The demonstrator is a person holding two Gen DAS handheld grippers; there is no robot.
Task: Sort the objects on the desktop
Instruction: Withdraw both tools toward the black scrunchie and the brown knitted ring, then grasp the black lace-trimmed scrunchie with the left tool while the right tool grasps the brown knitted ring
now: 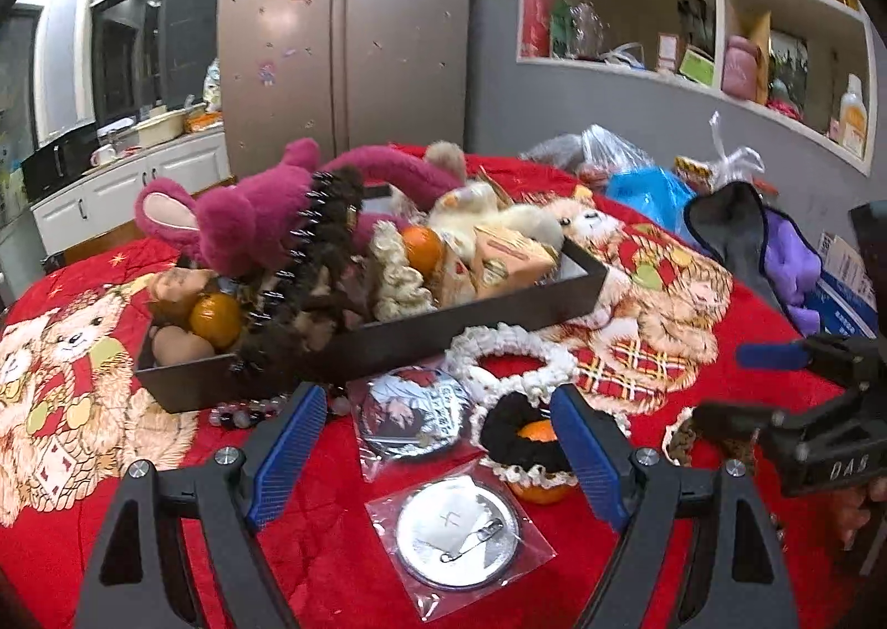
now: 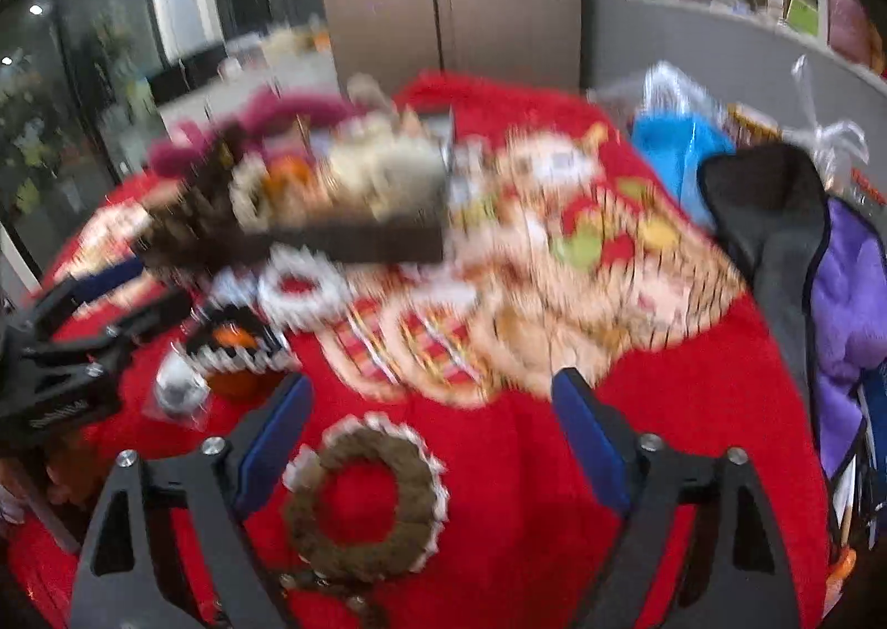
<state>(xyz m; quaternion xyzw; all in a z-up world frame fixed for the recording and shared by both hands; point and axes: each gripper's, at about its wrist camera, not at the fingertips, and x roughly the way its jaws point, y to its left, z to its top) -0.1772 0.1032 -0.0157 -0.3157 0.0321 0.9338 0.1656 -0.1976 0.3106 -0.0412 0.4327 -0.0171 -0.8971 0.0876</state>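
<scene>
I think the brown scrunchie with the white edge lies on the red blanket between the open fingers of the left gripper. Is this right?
Not quite: it is the right gripper, not the left. The right wrist view shows the brown scrunchie with its white edge lying on the red blanket between that gripper's open fingers. The left gripper frames two round badges instead.

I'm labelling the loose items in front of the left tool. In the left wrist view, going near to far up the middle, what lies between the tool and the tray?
Pin badge face down in its plastic sleeve → printed round badge → white frilly scrunchie → dark tray.
</scene>
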